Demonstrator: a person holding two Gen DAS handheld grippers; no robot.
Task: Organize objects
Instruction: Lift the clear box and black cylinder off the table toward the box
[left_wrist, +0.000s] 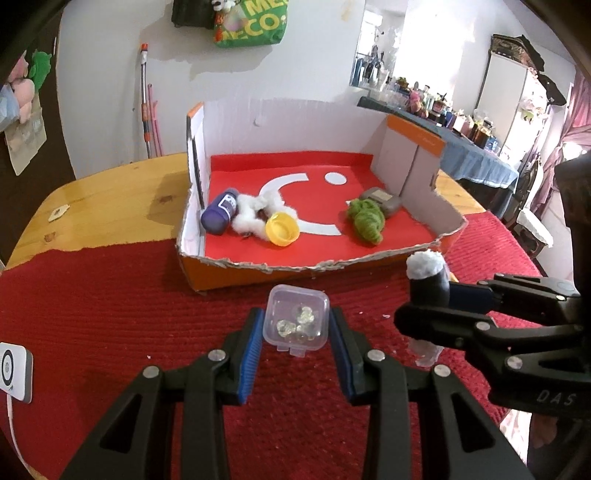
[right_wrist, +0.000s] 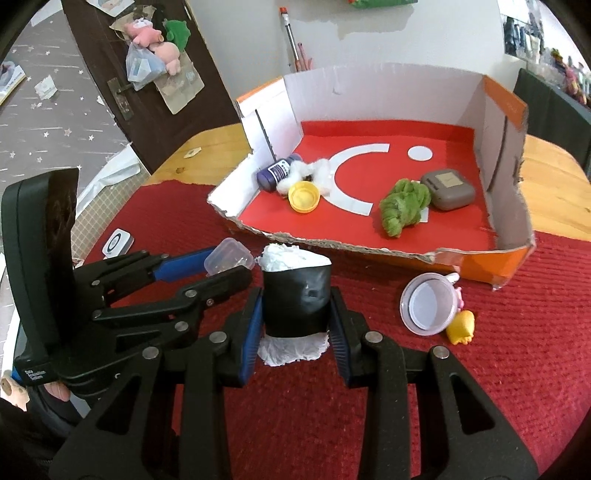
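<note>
Clear plastic, the small lidded box (left_wrist: 296, 320) sits clamped between the left tongs (left_wrist: 295, 332), just in front of the cardboard tray (left_wrist: 258, 264); it looks light, stiff and slippery, best held by its flat sides. The right tongs (right_wrist: 295, 314) are clamped on a black-wrapped white roll (right_wrist: 296, 295), likely soft, so grip the wrapped middle. Both hover over the red mat (left_wrist: 110, 295) on the bench (left_wrist: 110, 192).

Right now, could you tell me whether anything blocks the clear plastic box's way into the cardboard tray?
Only the cardboard tray's low torn front wall lies ahead of the clear plastic box; the red floor just behind it looks free.
</note>
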